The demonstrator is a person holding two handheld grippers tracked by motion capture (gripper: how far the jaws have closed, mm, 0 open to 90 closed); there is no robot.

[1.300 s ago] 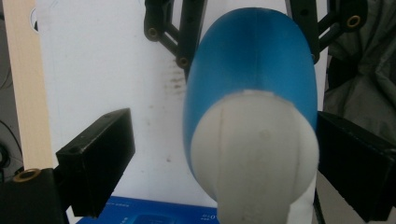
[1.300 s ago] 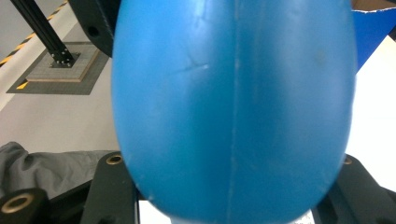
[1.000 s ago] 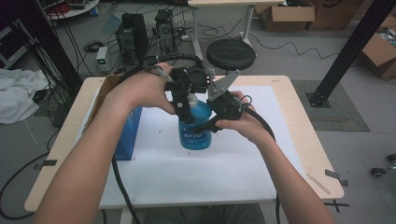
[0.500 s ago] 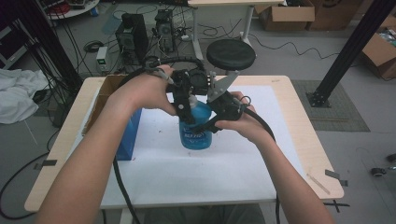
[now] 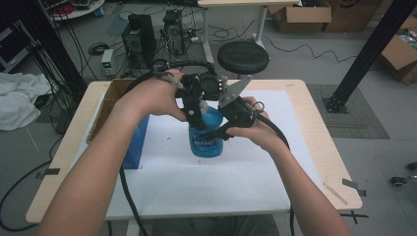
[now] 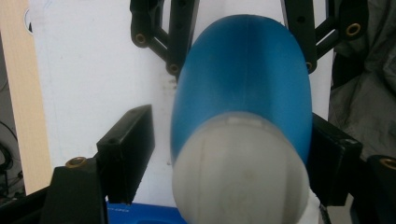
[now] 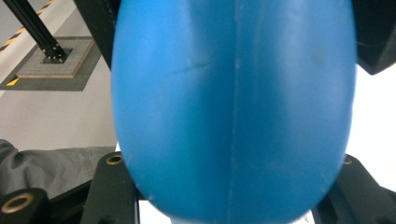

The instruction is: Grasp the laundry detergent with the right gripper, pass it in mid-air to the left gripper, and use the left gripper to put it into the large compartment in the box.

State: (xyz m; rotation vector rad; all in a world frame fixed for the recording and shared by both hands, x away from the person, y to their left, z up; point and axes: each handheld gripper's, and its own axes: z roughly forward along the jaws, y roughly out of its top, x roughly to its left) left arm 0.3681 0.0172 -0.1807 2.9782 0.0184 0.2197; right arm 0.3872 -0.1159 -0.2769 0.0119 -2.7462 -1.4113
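Both forearms reached in from the near edge and met over the middle. The left gripper [image 5: 196,105] pointed downward, its cable trailing back beneath the left forearm; its jaws had just been closing, with something between them, one jaw not yet touching. The right gripper [image 5: 223,125] lay level, pointing toward the left one, its jaws clamped tight on what it held.

I count one blue bottle [image 5: 205,135] mid-frame, clasped between two grippers, left [image 5: 195,110] and right [image 5: 223,129]. At the left of the frame sits one blue box [image 5: 135,142]; at the top centre, one black stool [image 5: 243,57].
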